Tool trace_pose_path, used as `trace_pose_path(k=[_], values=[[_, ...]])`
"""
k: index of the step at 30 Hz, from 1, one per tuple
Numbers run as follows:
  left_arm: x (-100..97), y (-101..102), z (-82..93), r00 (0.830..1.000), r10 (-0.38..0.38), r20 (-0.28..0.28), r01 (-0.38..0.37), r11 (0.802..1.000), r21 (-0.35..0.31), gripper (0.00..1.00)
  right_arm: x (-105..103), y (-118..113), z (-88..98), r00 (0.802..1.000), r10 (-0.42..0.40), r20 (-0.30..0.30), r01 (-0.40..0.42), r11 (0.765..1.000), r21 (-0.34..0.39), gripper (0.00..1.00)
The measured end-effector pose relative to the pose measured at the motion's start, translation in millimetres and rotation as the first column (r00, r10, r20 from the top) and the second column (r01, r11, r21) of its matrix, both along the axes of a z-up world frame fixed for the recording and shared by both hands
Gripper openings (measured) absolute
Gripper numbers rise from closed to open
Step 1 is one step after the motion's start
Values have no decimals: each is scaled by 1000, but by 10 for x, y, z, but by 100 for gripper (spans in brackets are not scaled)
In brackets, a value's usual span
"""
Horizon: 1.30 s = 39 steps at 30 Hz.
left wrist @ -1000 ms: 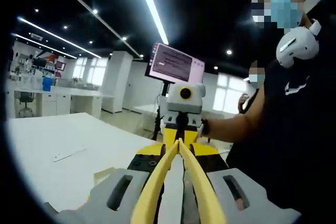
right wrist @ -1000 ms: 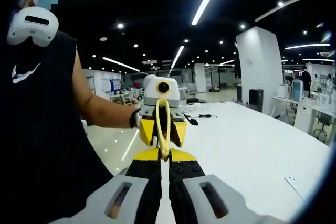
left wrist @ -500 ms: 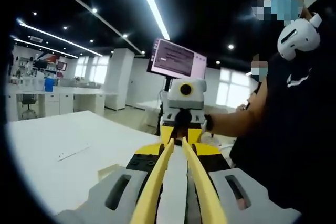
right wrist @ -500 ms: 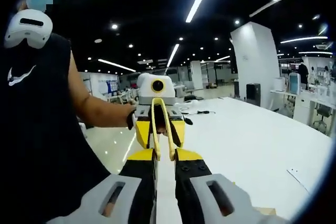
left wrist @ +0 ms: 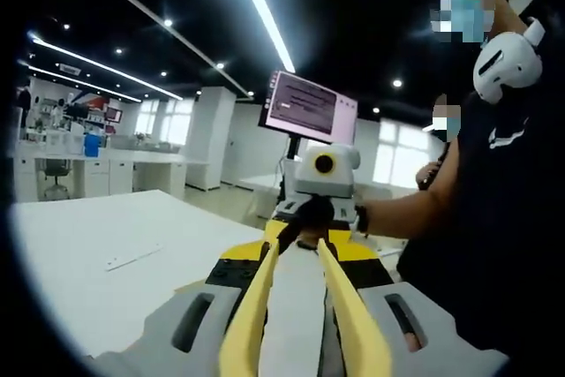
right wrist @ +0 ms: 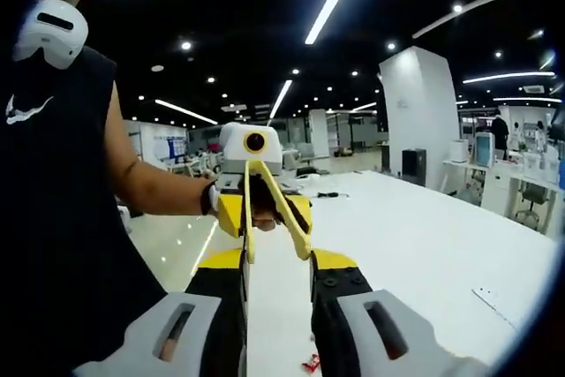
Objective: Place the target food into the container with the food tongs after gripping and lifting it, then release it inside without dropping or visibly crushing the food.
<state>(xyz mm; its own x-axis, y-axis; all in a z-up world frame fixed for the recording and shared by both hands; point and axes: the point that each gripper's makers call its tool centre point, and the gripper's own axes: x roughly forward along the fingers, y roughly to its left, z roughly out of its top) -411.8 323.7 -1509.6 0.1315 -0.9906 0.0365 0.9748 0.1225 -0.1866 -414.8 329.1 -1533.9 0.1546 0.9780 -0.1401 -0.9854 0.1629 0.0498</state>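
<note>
1. No food or container can be made out; a small red scrap (right wrist: 311, 363) lies on the white counter (right wrist: 424, 253).
2. Your left tongs (left wrist: 297, 249) stand apart, gripping nothing.
3. Your right tongs (right wrist: 276, 253) are spread wide, empty.
4. A monitor (left wrist: 307, 107) glows behind.

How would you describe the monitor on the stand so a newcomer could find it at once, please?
In the left gripper view, look past the white table to the far side, just above the right gripper. The monitor glows pink-white with lines of text, the sole lit screen against the dark ceiling.
</note>
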Motion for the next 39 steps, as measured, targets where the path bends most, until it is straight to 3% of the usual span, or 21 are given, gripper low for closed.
trace_pose_path(k=[3, 5, 10, 13, 16, 19, 20, 21, 22, 23, 25, 26, 27, 29, 36, 39], values=[[19, 9, 10, 1000, 7, 4, -7, 1000, 9, 24, 17, -95, -23, 999, -38, -5, 38, 999, 19, 29], [54, 30, 9, 1000, 16, 4, -16, 1000, 15, 25, 125, -221, -42, 993, -116, 2, 116, 993, 29, 34], [103, 81, -5, 999, 32, 29, -33, 999, 32, 25, 335, -661, -188, 957, -289, -11, 289, 957, -9, 33], [147, 143, -35, 998, 50, 32, -51, 998, 36, 25, 436, -932, -292, 918, -396, 21, 397, 917, -49, 47], [235, 218, -122, 994, 99, 42, -101, 992, 69, 25, 503, -1153, -351, 882, -468, 43, 470, 881, -54, 53], [317, 313, -184, 979, 180, 96, -190, 975, 113, 26, 554, -1423, -412, 833, -550, 67, 553, 832, -48, 62], [347, 343, -212, 972, 206, 113, -219, 967, 127, 26, 575, -1516, -441, 809, -584, 61, 587, 808, -42, 67], [386, 380, -258, 964, 236, 121, -253, 956, 146, 26, 587, -1552, -451, 798, -599, 57, 602, 798, -42, 75], [445, 449, -342, 953, 280, 114, -297, 939, 175, 26, 615, -1626, -489, 775, -631, 42, 633, 773, -43, 90], [417, 464, -383, 957, 267, 116, -284, 942, 177, 26, 626, -1665, -514, 764, -644, 35, 645, 763, -36, 100], [419, 509, -429, 953, 284, 108, -300, 936, 185, 26, 607, -1744, -593, 757, -652, 52, 654, 754, -59, 98], [456, 571, -475, 940, 305, 152, -332, 920, 209, 26, 600, -1765, -631, 752, -656, 62, 659, 749, -70, 100], [456, 588, -501, 938, 314, 148, -340, 915, 219, 26, 574, -1795, -685, 747, -660, 73, 664, 741, -96, 100], [461, 631, -474, 932, 335, 142, -357, 915, 187, 26, 549, -1836, -781, 742, -665, 87, 670, 731, -126, 100], [515, 777, -507, 908, 391, 151, -414, 892, 183, 26, 465, -1904, -1029, 745, -660, 100, 666, 726, -171, 100], [515, 826, -605, 900, 399, 176, -430, 880, 202, 26, 444, -1914, -1117, 743, -663, 97, 668, 723, -177, 100]])
